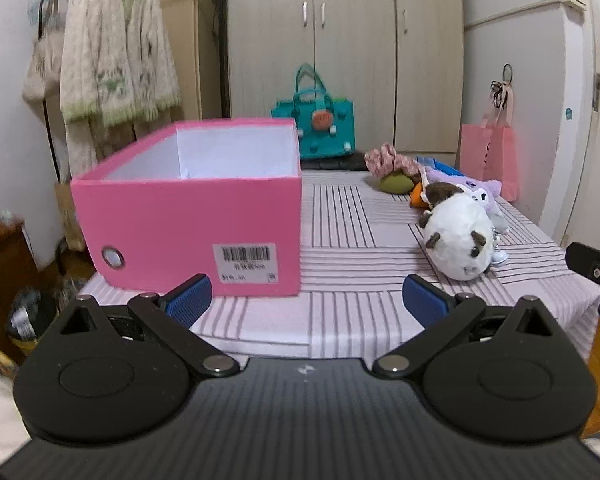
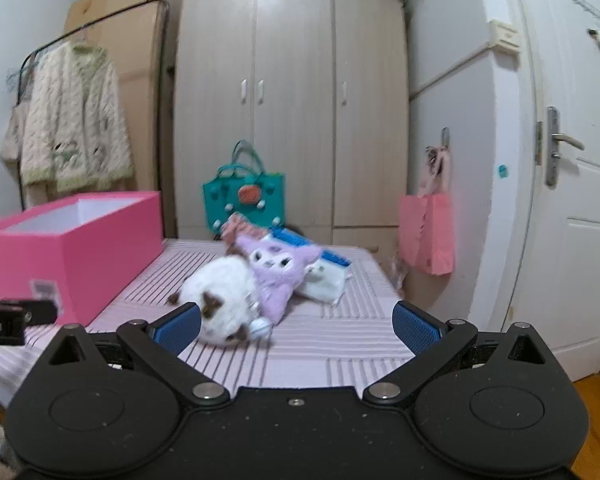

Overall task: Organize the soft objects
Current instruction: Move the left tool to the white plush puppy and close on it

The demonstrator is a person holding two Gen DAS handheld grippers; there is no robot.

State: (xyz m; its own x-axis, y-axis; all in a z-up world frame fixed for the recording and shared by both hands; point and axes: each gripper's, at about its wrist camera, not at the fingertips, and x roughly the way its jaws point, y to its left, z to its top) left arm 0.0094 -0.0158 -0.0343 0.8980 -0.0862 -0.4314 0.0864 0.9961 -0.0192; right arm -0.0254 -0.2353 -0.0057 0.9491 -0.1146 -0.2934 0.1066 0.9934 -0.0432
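Note:
An open pink box (image 1: 188, 212) stands on the left of the striped table; it also shows in the right wrist view (image 2: 72, 248), and what I see of its inside is bare white. A white-and-brown plush (image 1: 458, 234) lies to its right, with a purple plush (image 1: 474, 186), a green soft ball (image 1: 396, 183) and a pink floral scrunchie (image 1: 392, 160) behind it. In the right wrist view the white plush (image 2: 224, 300) and purple plush (image 2: 278, 268) lie just ahead. My left gripper (image 1: 306, 300) is open and empty near the box. My right gripper (image 2: 296, 326) is open and empty before the white plush.
The striped tablecloth (image 1: 340, 216) covers the table. A tissue pack (image 2: 324, 280) lies beside the purple plush. A teal bag (image 1: 314, 124) and a pink paper bag (image 1: 488, 156) stand beyond the table, before a wardrobe (image 2: 292, 100). A coat rack (image 1: 108, 60) is left.

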